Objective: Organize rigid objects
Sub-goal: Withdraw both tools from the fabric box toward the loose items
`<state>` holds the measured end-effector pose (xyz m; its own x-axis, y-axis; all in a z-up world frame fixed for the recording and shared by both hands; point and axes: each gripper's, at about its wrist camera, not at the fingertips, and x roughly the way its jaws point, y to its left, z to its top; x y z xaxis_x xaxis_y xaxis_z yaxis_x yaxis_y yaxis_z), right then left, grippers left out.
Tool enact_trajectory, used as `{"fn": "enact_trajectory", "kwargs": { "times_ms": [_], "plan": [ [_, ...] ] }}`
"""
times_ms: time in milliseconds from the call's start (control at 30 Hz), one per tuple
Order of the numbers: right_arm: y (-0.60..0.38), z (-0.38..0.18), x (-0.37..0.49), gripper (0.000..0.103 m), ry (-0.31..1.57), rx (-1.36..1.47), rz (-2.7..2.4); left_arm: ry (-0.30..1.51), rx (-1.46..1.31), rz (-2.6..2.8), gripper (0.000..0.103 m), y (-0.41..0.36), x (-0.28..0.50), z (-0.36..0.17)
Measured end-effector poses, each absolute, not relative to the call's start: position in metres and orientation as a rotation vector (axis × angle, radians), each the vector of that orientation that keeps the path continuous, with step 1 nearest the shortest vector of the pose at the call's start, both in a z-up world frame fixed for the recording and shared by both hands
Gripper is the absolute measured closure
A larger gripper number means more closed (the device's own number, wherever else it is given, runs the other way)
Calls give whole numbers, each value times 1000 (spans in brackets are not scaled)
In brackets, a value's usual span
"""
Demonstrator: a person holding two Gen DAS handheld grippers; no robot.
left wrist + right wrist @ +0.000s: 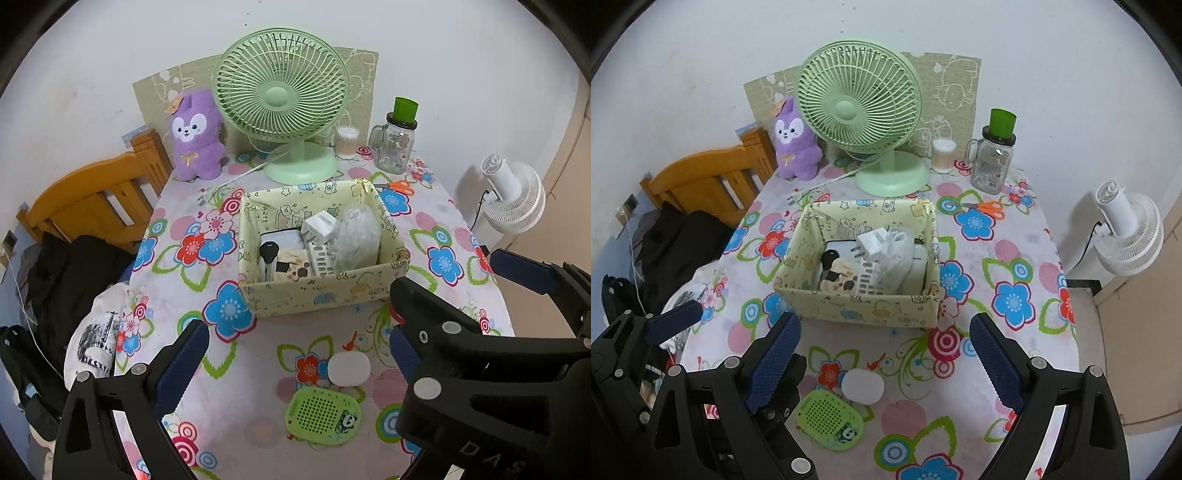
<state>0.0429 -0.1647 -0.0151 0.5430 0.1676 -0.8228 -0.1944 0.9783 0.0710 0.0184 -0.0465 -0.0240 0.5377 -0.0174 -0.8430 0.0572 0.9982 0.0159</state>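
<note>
Hovering low in frame, both empty: left gripper (295, 354) and right gripper (884, 347) spread wide, holding nothing. Storage box (860, 306) at center already collects the charger (872, 242) and key (829, 258). White puck (863, 386) and green perforated case (829, 421) lie loose between the fingers, likely next.

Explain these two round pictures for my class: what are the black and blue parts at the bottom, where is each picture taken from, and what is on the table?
A person holds one hand-held gripper in each hand, each with a camera looking along its two fingers. One picture comes from the left hand-held gripper, the other from the right hand-held gripper. Both stand open and hold nothing. On the flowered tablecloth sits a patterned box already holding small items. In front of it lie a white oval object and a green perforated case. Behind stand a green fan, a purple plush toy and a glass jar.
</note>
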Motion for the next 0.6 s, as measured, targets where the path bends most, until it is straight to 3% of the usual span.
{"fn": "enact_trajectory", "kwargs": {
  "times_ms": [600],
  "plan": [
    [-168, -31, 24, 8, 1001, -44, 221, 1028, -6, -74, 3, -39, -2, -42]
  ]
}}
